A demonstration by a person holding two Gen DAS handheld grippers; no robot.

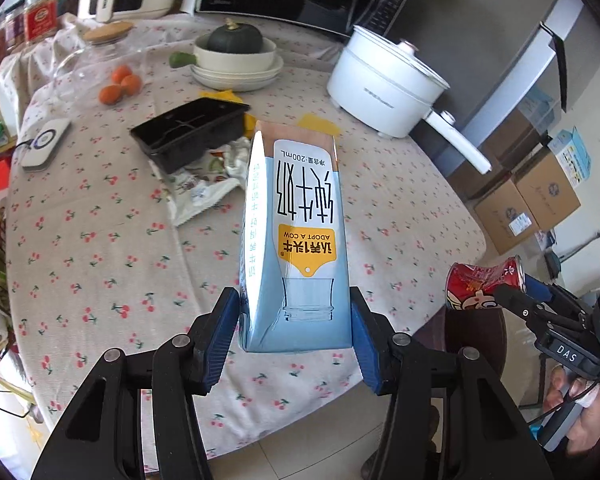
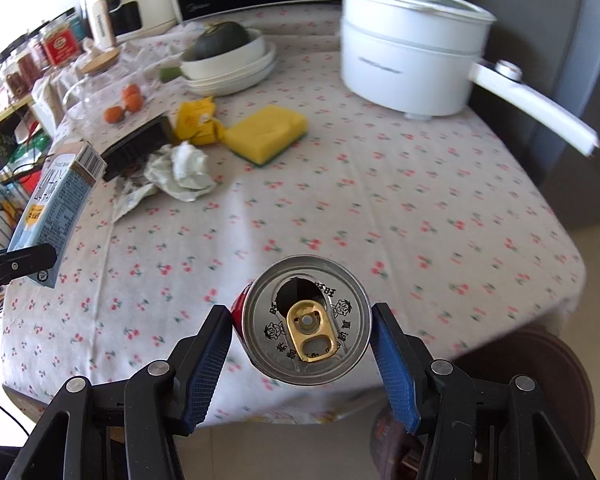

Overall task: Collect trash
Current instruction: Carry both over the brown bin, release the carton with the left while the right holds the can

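With both pieces lifted clear above the near edge of the surface (image 2: pixel 380 184), my left gripper (image 1: pixel 294 320) clamps the milk carton (image 1: pixel 296 240) by its lower end, and my right gripper (image 2: pixel 302 340) squeezes the dented red can (image 2: pixel 306 324) across its sides. I judge each is pinched firmly so it can be carried off; crumpled wrappers (image 2: pixel 180 168) remain near the far-left edge.

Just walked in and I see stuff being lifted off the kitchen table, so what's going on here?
A person is clearing trash with a hand-held claw in each hand. The left claw is clamped on a blue milk carton, and the right claw grips a dented red drink can; both are held above the table's near edge. Crumpled wrappers, a black plastic tray and a yellow packet still lie on the cherry-print tablecloth.
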